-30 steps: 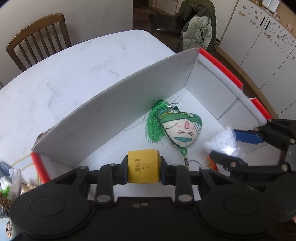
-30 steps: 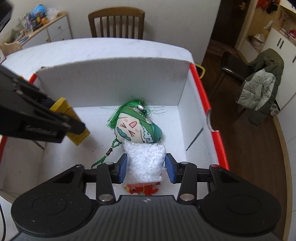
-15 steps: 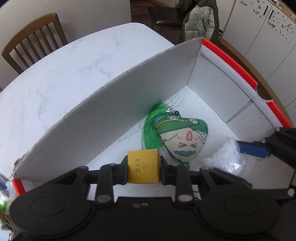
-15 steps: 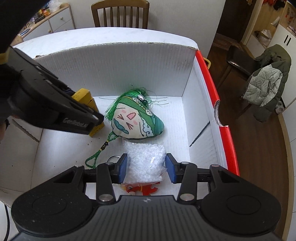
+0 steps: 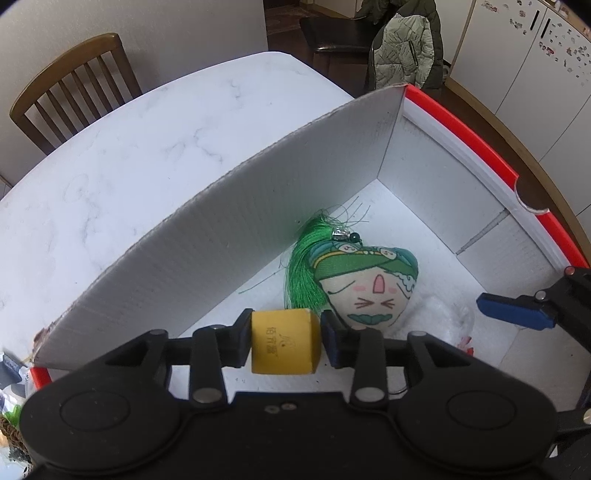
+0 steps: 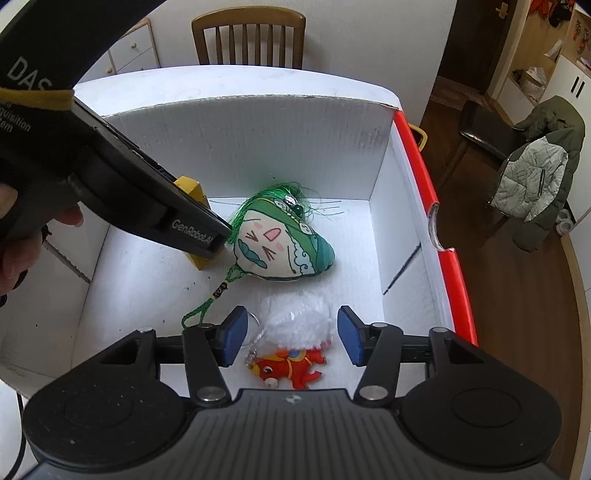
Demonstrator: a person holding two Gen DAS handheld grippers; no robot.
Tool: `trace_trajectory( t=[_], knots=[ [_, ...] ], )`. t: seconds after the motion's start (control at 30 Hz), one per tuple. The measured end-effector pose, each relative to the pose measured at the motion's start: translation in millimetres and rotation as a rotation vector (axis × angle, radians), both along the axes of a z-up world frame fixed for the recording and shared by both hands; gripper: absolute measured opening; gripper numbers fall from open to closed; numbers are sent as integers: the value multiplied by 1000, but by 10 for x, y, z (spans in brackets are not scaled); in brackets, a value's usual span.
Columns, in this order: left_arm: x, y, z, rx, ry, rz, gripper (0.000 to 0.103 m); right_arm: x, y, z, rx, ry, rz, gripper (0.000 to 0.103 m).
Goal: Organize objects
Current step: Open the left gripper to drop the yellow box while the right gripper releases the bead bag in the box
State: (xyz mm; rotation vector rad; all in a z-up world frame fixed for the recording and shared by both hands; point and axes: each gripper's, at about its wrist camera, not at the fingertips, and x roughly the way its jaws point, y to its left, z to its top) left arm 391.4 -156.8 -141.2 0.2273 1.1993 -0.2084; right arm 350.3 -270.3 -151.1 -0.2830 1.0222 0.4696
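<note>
While the left gripper (image 5: pixel 285 346) clamps the yellow block (image 5: pixel 284 347) low inside the box (image 6: pixel 417 177) for placing, the right gripper (image 6: pixel 288 338) gapes empty above the white bag (image 6: pixel 299 325).

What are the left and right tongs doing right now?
Left tongs: shut on the yellow block.
Right tongs: open, holding nothing; the white bag lies between them.

A wooden chair (image 6: pixel 248 36) stands behind the white marble table (image 5: pixel 155 147).
</note>
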Motion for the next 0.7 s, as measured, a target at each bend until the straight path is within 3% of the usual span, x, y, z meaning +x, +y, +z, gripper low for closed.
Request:
trace_trajectory(
  t=[0.03,0.1,0.33,0.7],
  knots=[
    [-9,8,14,-3,-3,2,43,-9,-17,10,3,0,-4,53],
    [-26,16,44,-10,-17,5,58,-24,-48,33,10,0,-12,53],
    [-114,62,156,-29,-49,12,61,-103,-96,129,24,-19,-16,54],
    [-375,152,465,-72,-122,11,78,-270,-142,386,62,-58,-8,62]
  ],
)
